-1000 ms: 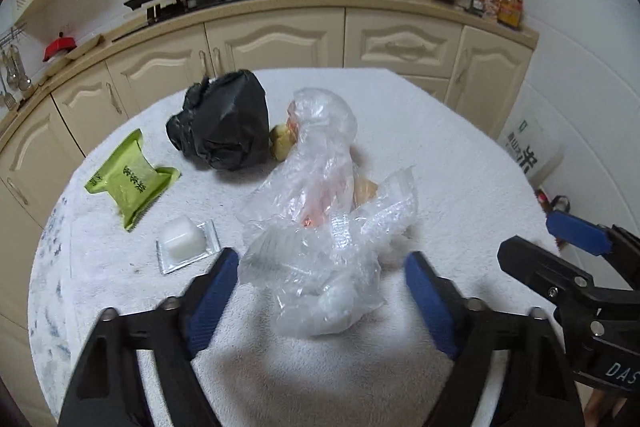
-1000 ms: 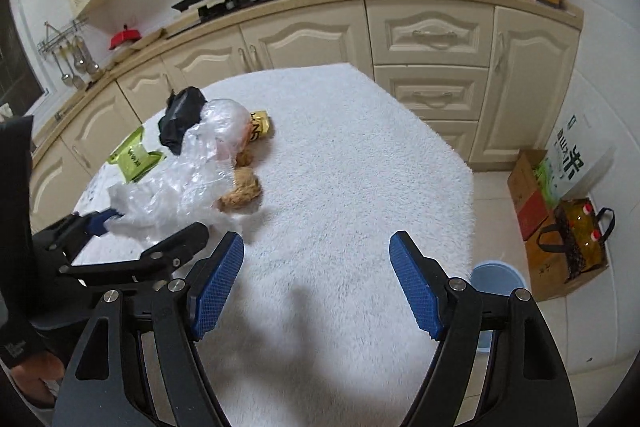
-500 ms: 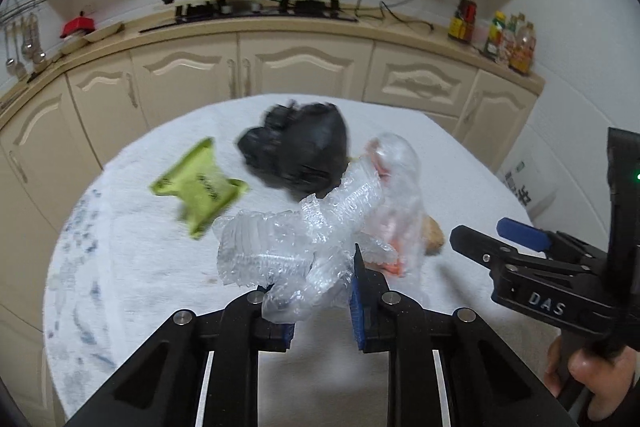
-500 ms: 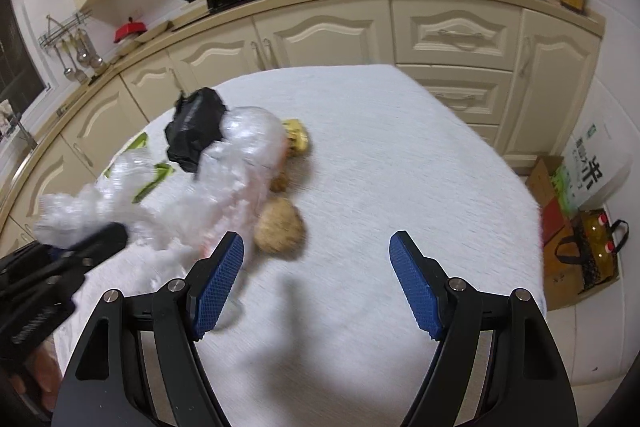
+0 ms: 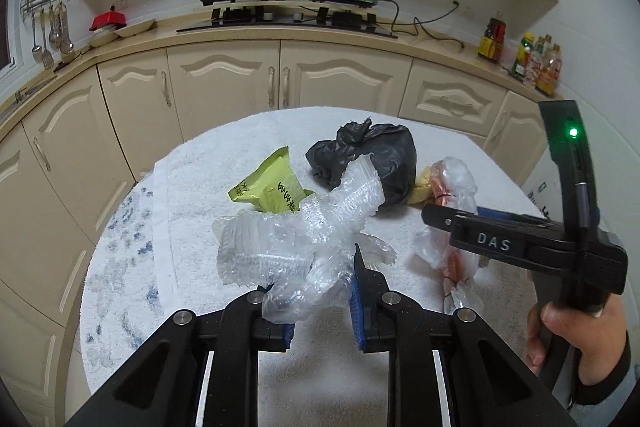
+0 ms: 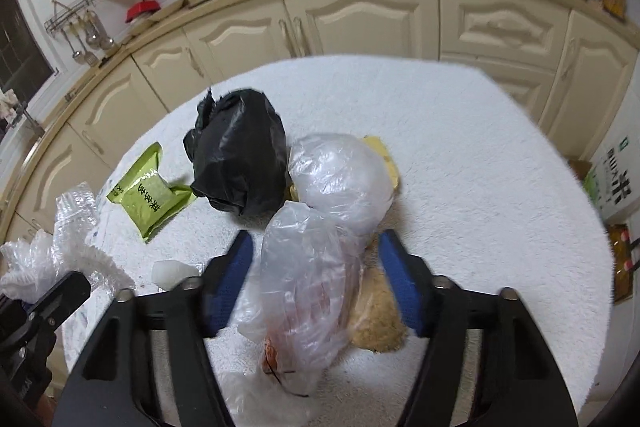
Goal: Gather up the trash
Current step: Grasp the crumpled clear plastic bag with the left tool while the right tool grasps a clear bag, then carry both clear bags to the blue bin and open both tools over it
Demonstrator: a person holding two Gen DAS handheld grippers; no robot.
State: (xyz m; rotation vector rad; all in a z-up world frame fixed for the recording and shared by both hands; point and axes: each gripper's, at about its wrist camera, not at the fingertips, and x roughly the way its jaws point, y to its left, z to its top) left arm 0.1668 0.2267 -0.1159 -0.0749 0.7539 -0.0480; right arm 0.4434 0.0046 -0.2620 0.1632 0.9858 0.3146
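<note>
- The left gripper (image 5: pixel 320 291) was found clamped on a crumpled wad of clear bubble wrap (image 5: pixel 296 239); the wad was pinched between the blue pads (image 5: pixel 355 311) and was seen raised off the table (image 5: pixel 224 155).
- In the right wrist view, the same wrap (image 6: pixel 68 251) was recorded at the far left edge, above the black frame of the left gripper.
- The right gripper (image 6: pixel 316 283) was recorded with its jaws closing around a clear plastic bag (image 6: pixel 312 279) (something red and orange showed through the film). The bag stood between the blue pads (image 6: pixel 230 275); whether the pads pressed on it could not be told.
- A tan, crumbly lump (image 6: pixel 378 323) was noted touching the bag on its right side, just inside the right pad.
- A second clear bag (image 6: pixel 340 183), puffed and rounded, was seen just behind the first, touching a black bag (image 6: pixel 240 155) on its left.
- A yellow wrapper (image 6: pixel 386 163) was partly hidden behind the rounded bag.
- A green packet (image 6: pixel 150 195) lay flat on the table, left of the black bag and near it.
- A small white piece (image 6: pixel 174 273) lay just left of the right gripper's left pad.
- The table was covered by a white fleecy cloth (image 6: pixel 460 187).
- In the left wrist view, the right gripper's handle was held by a hand (image 5: pixel 568 327) in a dark sleeve (a green lamp was lit on the handle).
</note>
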